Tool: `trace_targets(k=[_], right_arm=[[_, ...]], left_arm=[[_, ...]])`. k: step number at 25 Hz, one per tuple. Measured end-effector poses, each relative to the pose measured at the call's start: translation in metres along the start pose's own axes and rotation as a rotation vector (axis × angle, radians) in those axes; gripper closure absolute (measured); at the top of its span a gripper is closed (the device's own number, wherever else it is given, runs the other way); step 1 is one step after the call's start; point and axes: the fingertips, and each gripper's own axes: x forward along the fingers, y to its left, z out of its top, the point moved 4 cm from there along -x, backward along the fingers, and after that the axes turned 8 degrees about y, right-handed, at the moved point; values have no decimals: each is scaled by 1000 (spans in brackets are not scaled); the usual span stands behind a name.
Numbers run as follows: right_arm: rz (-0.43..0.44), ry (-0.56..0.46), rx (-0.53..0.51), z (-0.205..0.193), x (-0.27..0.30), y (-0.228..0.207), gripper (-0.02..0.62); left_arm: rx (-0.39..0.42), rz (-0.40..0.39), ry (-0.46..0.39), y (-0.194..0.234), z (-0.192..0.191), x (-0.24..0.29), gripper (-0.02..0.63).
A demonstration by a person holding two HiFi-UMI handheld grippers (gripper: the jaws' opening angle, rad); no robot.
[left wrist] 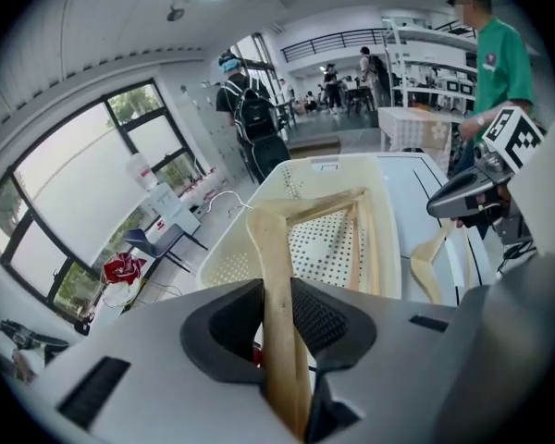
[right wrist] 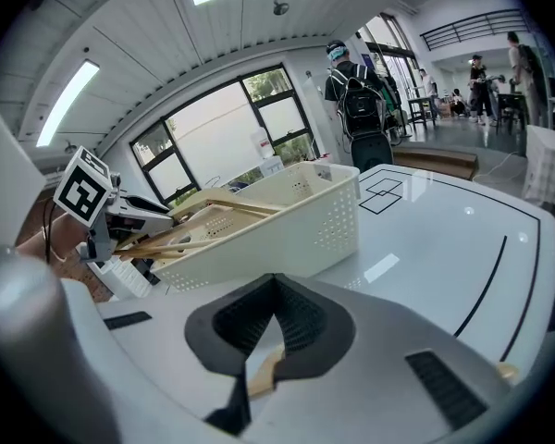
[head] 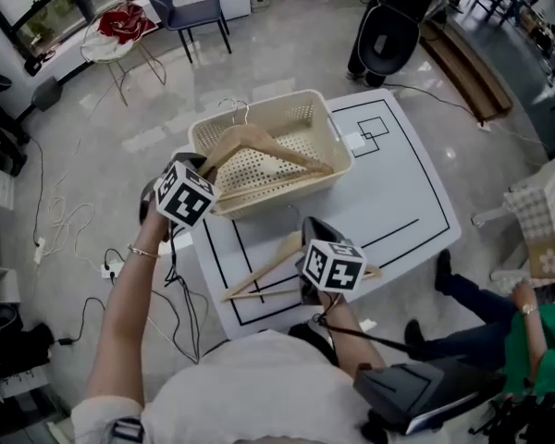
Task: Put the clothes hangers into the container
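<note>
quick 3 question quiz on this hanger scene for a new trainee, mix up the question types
1. True or false: the basket stands on the floor.
2. Multiple choice: the left gripper is shut on a wooden hanger. Where is that hanger?
A. partly over the basket
B. flat on the floor
C. hooked on a chair
3. Fill in: the right gripper is shut on the other hanger, which rests on the white ____.

Key:
1. False, it stands on the table.
2. A
3. table
</note>
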Motion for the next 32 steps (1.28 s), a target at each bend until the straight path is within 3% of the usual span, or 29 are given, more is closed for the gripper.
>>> trace_targets(k=[4,16,32], right_arm=[[-21,2,24,-1,0,-11,578],[-35,6,63,-10,-1,-21,578],[-50,-25,84,-12,-20,-32,578]], left_arm=[[37,-13,10,-8,12,12,508],[35,-26,46,-11,17,29,507],[-19,-55,22,-16,16,23,489]])
